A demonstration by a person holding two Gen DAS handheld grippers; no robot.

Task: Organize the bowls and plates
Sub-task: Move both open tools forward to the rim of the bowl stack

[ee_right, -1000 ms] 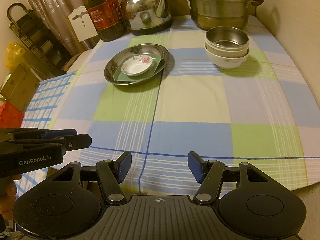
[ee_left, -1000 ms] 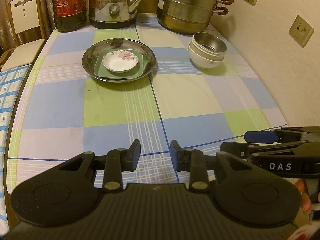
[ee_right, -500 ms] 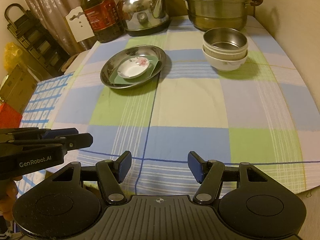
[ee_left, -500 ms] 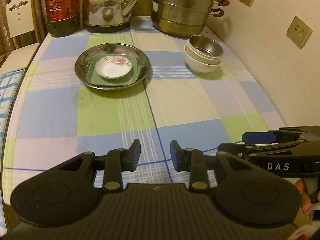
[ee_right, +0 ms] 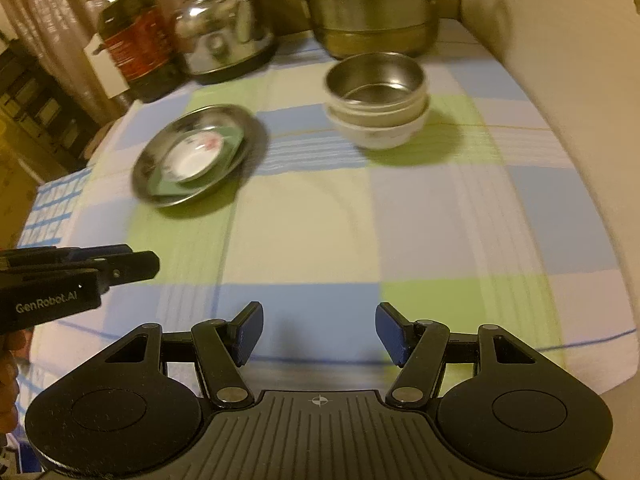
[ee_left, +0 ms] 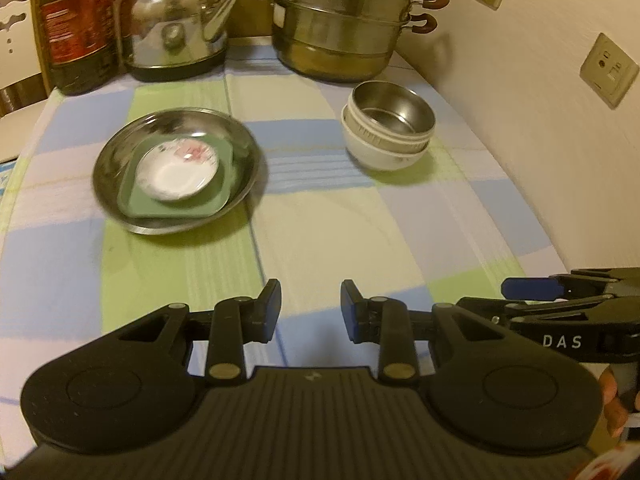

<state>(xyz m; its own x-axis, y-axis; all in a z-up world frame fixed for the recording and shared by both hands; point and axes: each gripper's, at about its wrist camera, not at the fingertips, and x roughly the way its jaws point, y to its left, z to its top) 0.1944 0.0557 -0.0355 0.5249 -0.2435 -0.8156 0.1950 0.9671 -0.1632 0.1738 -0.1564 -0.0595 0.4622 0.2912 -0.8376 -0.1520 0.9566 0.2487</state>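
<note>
Dishes nearer now; kettle (ee_left: 176,28) behind.

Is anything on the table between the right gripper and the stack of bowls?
Nothing visible. Only bare checked cloth lies between the right gripper and the bowl stack. The plate stack sits off to the left, clear of that path.

Warm yellowish light over a checked tablecloth (ee_left: 320,232); cream wall (ee_left: 520,128) on the right with sockets (ee_left: 608,69), curtains (ee_right: 60,32) behind, possibly a white chair (ee_left: 16,40) at the far left.
</note>
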